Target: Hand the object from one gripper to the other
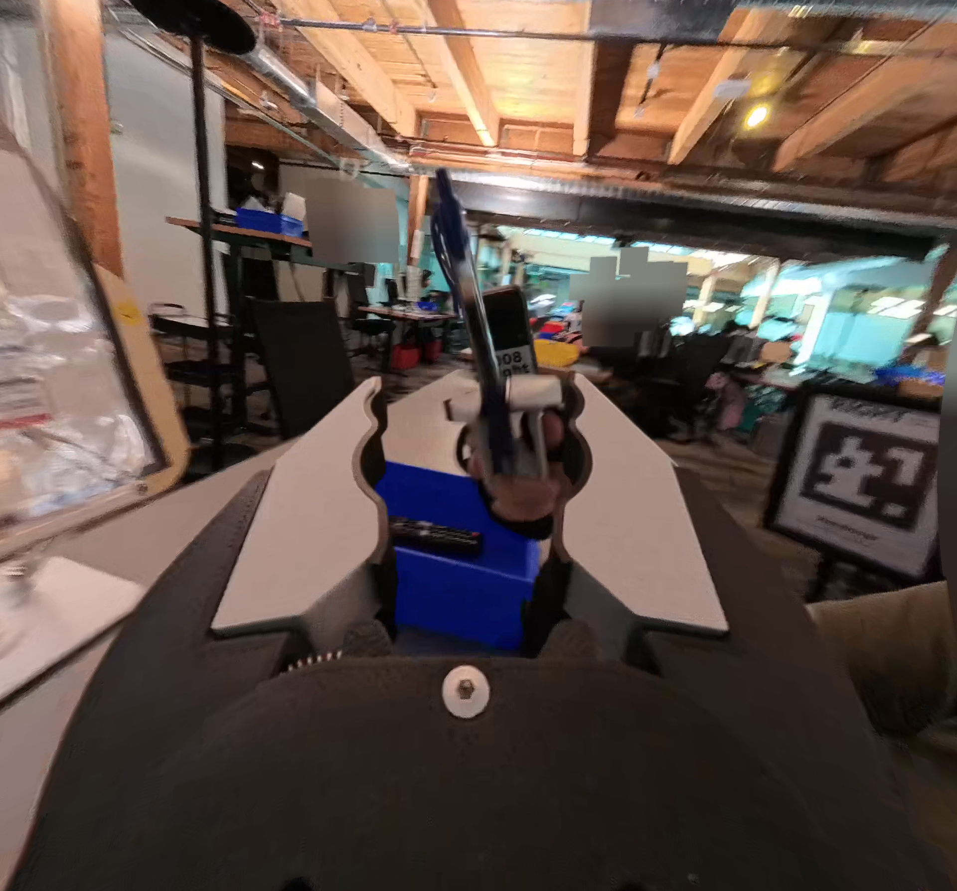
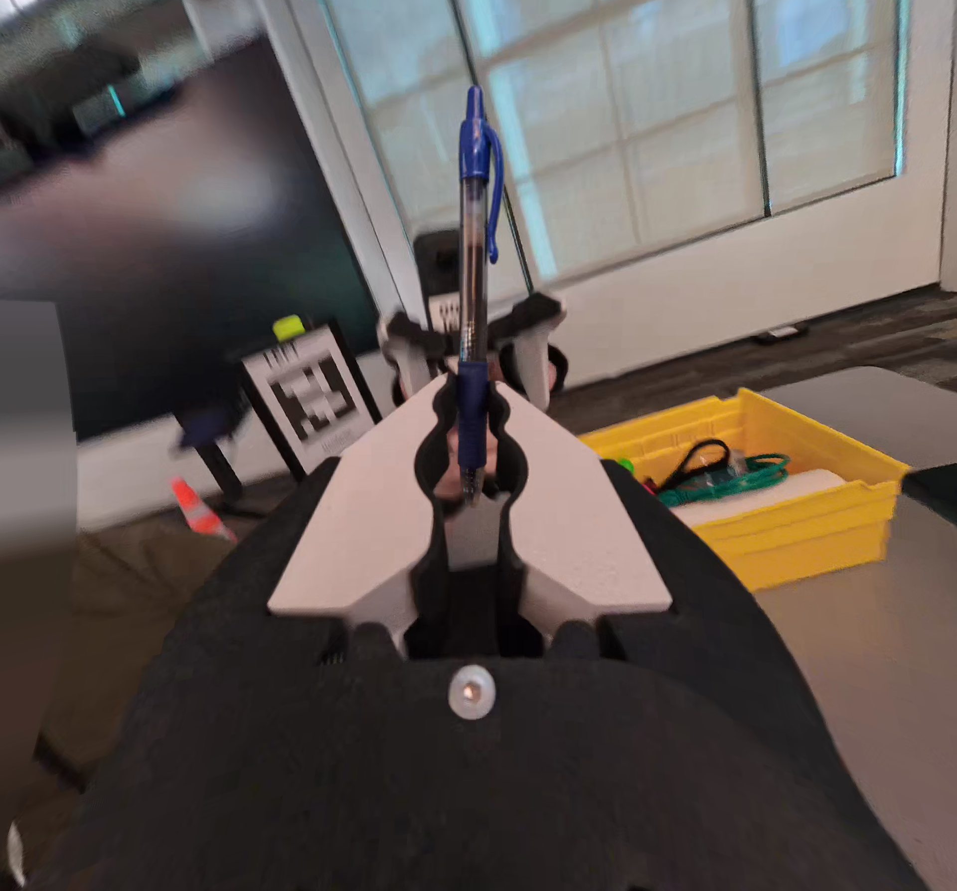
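Note:
A blue retractable pen (image 2: 474, 245) stands upright, clip end up. My right gripper (image 2: 472, 384) is shut on its dark blue rubber grip, and the tip hangs between the jaws. My left gripper (image 1: 475, 384) is open wide and empty. It faces the right gripper (image 1: 494, 415) head-on, with the pen (image 1: 455, 255) standing between its spread fingers but closer to the right one. In the right wrist view the left gripper (image 2: 471, 348) shows just behind the pen, one finger on each side and apart from it. A hand shows behind each gripper.
A blue bin (image 1: 455, 581) with a black remote (image 1: 435, 535) on it sits below the left gripper. A yellow bin (image 2: 777, 519) of cables sits on a grey table (image 2: 854, 659). A framed marker board (image 1: 859, 483) and an orange cone (image 2: 199, 503) stand on the floor. The grippers are tip to tip, or close to it.

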A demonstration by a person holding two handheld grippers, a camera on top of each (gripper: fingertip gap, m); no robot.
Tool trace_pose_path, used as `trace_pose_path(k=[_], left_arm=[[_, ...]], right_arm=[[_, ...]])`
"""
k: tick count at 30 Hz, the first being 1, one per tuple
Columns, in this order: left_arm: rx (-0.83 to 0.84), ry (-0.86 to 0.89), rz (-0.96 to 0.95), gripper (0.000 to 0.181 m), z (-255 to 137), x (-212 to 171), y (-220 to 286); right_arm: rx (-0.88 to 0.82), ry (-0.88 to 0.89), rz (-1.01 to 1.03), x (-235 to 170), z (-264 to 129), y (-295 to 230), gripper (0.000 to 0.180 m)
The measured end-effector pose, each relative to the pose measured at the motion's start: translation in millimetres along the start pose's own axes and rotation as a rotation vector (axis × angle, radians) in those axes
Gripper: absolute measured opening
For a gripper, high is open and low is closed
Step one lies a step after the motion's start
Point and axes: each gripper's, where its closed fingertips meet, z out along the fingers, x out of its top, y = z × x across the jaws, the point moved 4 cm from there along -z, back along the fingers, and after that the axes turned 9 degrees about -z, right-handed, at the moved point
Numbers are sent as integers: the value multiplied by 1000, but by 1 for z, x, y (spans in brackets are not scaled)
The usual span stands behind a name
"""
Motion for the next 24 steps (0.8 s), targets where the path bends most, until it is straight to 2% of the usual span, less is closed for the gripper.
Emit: trace_pose_path(k=[5, 8, 11, 16, 20, 24], left_arm=[[144, -54, 336, 77, -5, 2, 8], [217, -84, 589, 76, -3, -3, 14], [299, -120, 844, 62, 4, -14, 16], [384, -119, 970, 68, 27, -30, 20], [498, -78, 1144, 67, 34, -32, 25], [514, -86, 1207, 62, 35, -34, 28]], right_arm=[[35, 459, 465, 42, -66, 31, 9], [80, 571, 606, 44, -92, 48, 8], [141, 644, 654, 46, -101, 51, 8], [261, 730, 753, 45, -91, 49, 9], [270, 706, 778, 32, -58, 43, 9], [366, 685, 882, 19, -26, 31, 9]])
